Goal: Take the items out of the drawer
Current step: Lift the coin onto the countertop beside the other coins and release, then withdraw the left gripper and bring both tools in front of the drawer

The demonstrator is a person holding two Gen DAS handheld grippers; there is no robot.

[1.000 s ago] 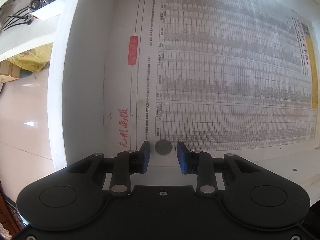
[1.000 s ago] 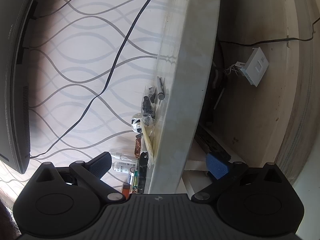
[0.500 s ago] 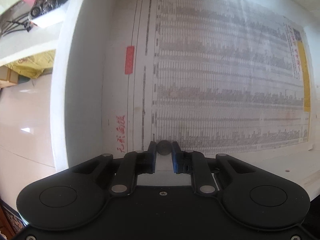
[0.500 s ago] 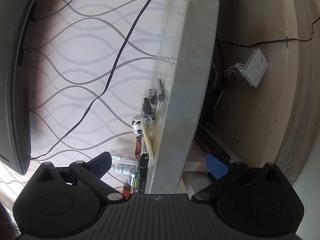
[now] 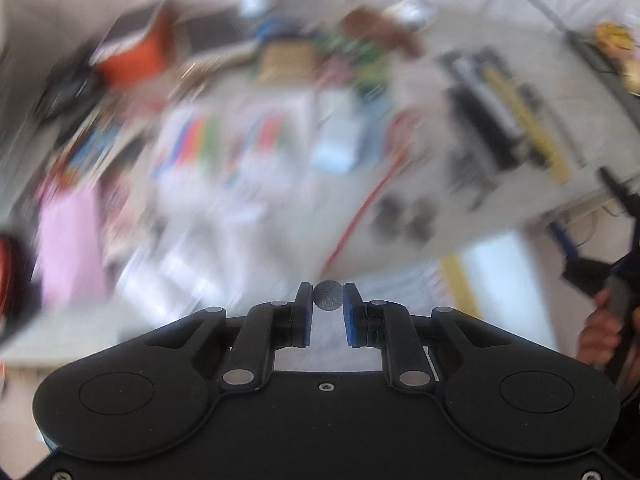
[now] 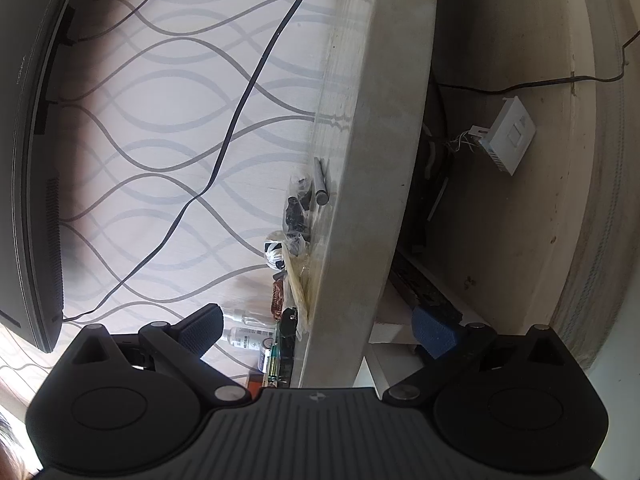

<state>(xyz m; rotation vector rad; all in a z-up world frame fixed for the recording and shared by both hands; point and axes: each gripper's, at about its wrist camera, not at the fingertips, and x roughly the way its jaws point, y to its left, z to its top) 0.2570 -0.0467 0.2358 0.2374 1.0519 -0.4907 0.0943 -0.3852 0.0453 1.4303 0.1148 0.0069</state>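
Pinching one small round grey metal coin (image 5: 328,295) by its edges, the left gripper (image 5: 328,312) carries it in the air above a blurred, cluttered white tabletop (image 5: 452,152), with a strip of what may be the drawer's printed paper lining just behind the blue pads (image 5: 305,316). By my judgement the coin is already out of the drawer and only needs setting down; whether more items remain inside cannot be told. Counted: one coin, two grippers. The right gripper (image 6: 316,332) hangs empty with its jaws spread wide, facing a grey stone shelf edge (image 6: 372,160), one black cable (image 6: 240,108) on wave-patterned wallpaper, and one white wall socket (image 6: 510,134).
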